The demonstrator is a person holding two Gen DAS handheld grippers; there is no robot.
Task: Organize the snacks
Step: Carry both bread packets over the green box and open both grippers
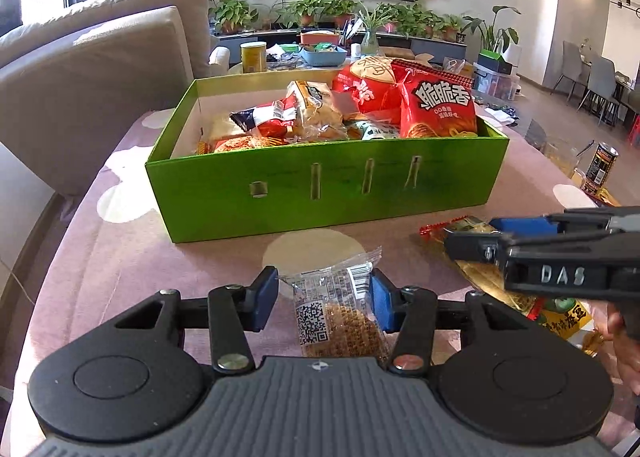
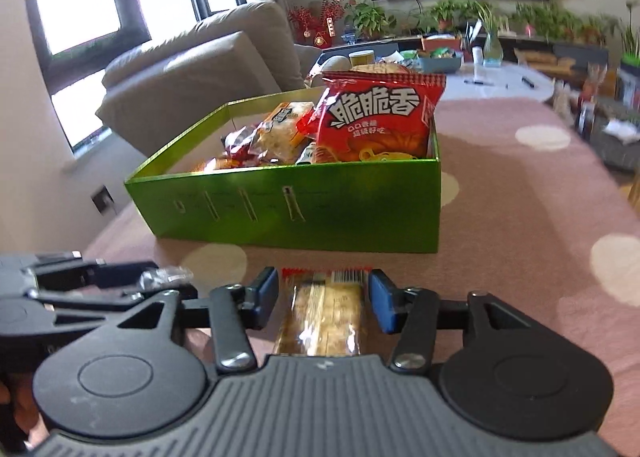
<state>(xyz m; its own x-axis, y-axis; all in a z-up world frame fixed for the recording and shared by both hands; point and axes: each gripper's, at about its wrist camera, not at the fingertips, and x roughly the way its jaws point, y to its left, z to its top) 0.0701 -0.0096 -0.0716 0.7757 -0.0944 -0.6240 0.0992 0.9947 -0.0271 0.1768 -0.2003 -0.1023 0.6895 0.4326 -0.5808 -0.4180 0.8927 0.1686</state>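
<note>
My left gripper [image 1: 323, 299] is shut on a clear-wrapped brown biscuit packet [image 1: 340, 321] with a QR label, low over the pink tablecloth. My right gripper [image 2: 323, 299] is shut on a long yellow cracker packet [image 2: 320, 317] with a red crimped end. In the left wrist view the right gripper [image 1: 472, 236] comes in from the right, beside the left one. Ahead of both stands the green box [image 1: 320, 193] [image 2: 320, 213], open-topped and holding several snacks. A big red bag [image 1: 436, 105] [image 2: 380, 121] stands upright at the box's right end.
More snack packets [image 1: 560, 317] lie on the cloth at the lower right, by a person's hand [image 1: 624, 345]. A dark can [image 1: 602, 173] stands at the right. A grey sofa [image 1: 100, 77] lies to the left. A cluttered white table [image 2: 500, 85] stands behind.
</note>
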